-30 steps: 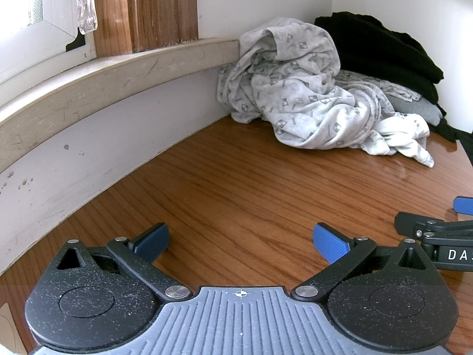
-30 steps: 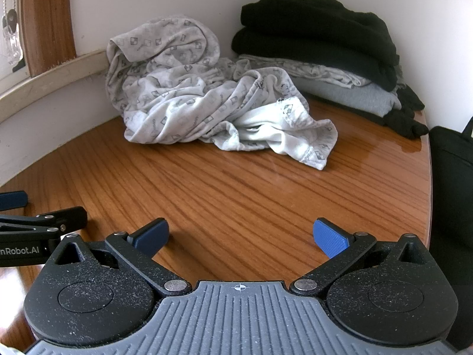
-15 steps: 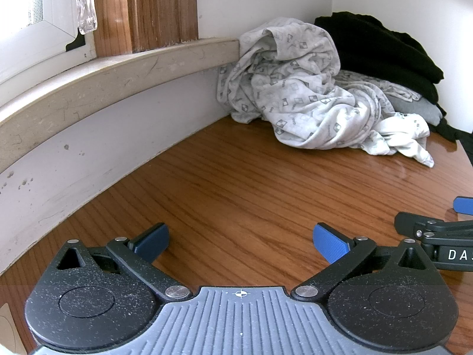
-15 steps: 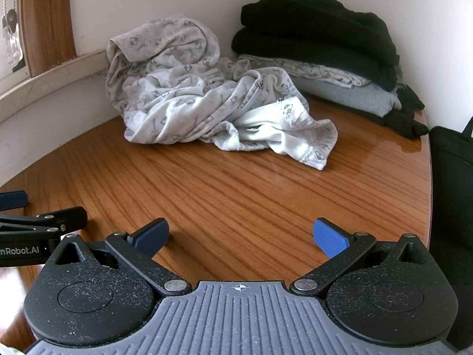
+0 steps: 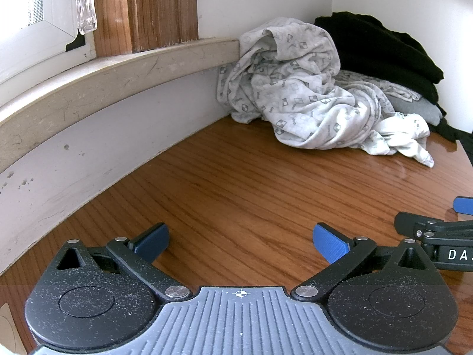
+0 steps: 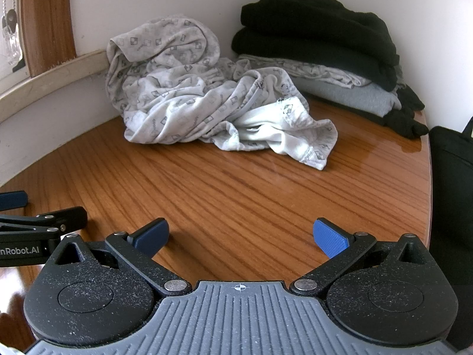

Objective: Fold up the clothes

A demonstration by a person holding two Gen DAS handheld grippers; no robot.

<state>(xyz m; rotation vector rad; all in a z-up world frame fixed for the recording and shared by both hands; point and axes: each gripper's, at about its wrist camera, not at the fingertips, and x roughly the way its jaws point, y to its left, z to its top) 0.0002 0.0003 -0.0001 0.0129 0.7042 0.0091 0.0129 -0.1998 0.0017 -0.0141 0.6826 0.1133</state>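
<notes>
A crumpled light-grey garment printed with small dark squares (image 6: 207, 100) lies in a heap on the glossy brown wooden surface (image 6: 251, 195), pushed into the far corner where two white walls meet. Its upper folds lean against the end of a beige stone windowsill ledge (image 5: 118, 74), and one pale hem trails out across the wood toward the near side. Just beside the garment, touching it on its right, stands a folded stack of clothes (image 6: 325, 59): thick black knitwear on top, a thin patterned grey layer and a plain grey piece beneath, with more black fabric at the bottom. Beyond the surface's right edge, well apart from the garment, a black fabric shape (image 6: 452, 207) shows; what it is cannot be told.

The left hand-held gripper (image 5: 241, 241) sits low over bare wood, well short of the garment, its blue-padded fingers spread wide with nothing between them. The right hand-held gripper (image 6: 241, 236) is level with it and just beside it, equally far from the garment, fingers likewise wide apart and empty.
</notes>
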